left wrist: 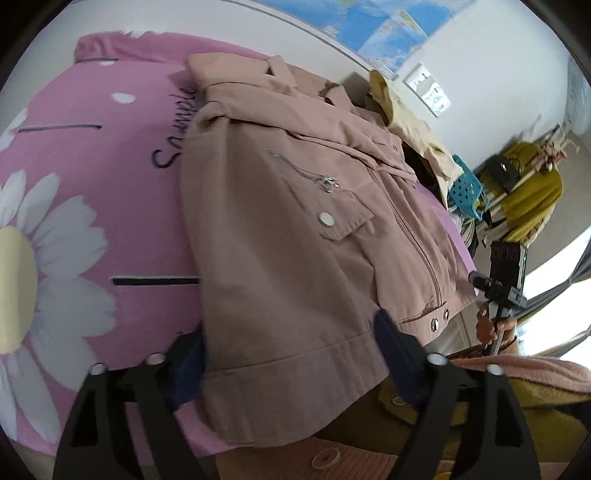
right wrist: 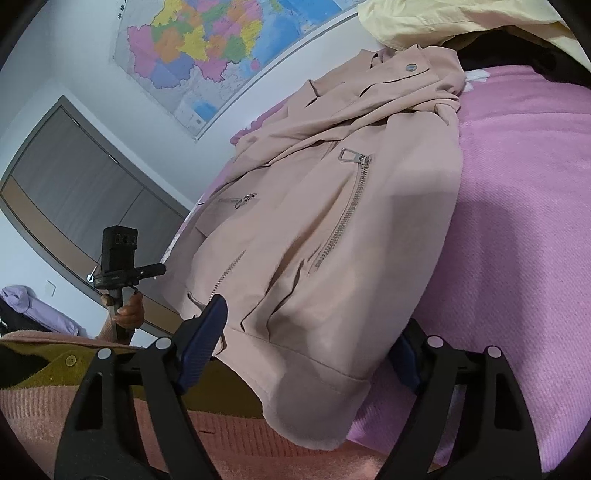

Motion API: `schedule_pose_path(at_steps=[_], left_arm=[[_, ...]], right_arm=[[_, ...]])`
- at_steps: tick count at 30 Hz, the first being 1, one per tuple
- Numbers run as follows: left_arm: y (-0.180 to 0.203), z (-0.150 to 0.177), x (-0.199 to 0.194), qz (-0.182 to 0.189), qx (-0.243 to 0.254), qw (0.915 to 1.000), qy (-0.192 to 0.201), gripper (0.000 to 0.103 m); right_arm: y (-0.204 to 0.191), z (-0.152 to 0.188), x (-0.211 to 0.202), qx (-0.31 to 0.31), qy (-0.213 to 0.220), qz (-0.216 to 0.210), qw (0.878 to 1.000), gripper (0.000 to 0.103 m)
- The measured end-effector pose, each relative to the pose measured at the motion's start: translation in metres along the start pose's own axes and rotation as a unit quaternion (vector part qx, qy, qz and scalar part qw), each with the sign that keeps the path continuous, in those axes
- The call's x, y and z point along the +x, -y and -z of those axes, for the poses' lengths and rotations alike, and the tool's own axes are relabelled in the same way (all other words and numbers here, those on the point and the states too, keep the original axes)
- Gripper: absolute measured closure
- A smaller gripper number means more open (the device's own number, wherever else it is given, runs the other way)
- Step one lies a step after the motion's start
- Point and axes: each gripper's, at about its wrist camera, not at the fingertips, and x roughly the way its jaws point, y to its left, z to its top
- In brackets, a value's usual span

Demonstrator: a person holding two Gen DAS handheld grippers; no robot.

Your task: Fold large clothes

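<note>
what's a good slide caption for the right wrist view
Open right claw straddling the hem of a pink jacket spread on a pink blanket, wall map behind.

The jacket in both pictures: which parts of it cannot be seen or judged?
- Jacket sleeves: not visible in either view, perhaps tucked underneath.
- Hem, left wrist view: partly covered by the left gripper fingers.
- Collar, right wrist view: far and small; the yellow cloth behind is cut by the edge.

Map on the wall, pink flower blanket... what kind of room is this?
Probably a bedroom at home: a pink blanket like bedding, a wall map, a wardrobe-like sliding door, and clothes on a rack.
</note>
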Motion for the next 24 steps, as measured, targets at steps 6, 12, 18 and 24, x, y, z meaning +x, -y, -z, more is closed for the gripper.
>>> schedule_pose_path(at_steps=[6, 12, 18, 24], left_arm=[[0.004, -0.007, 0.011, 0.003, -0.022, 0.9997, -0.007, 0.061], [0.0, -0.009, -0.009, 0.003, -0.051, 0.9984, 0.025, 0.098], [0.025, -0.013, -0.067, 0.022, -0.035, 0.995, 0.091, 0.098], [0.013, -0.002, -0.049, 0.008, -0.037, 0.9981, 0.049, 0.082]], right_arm=[[0.008, -0.005, 0.015, 0.032, -0.004, -0.008, 0.999, 0.071], [0.006, -0.01, -0.014, 0.06, 0.052, -0.076, 0.994, 0.098], [-0.054, -0.017, -0.059, -0.016, 0.11, -0.125, 0.986, 0.098], [-0.023, -0.004, -0.036, 0.031, 0.045, -0.077, 0.996, 0.091]])
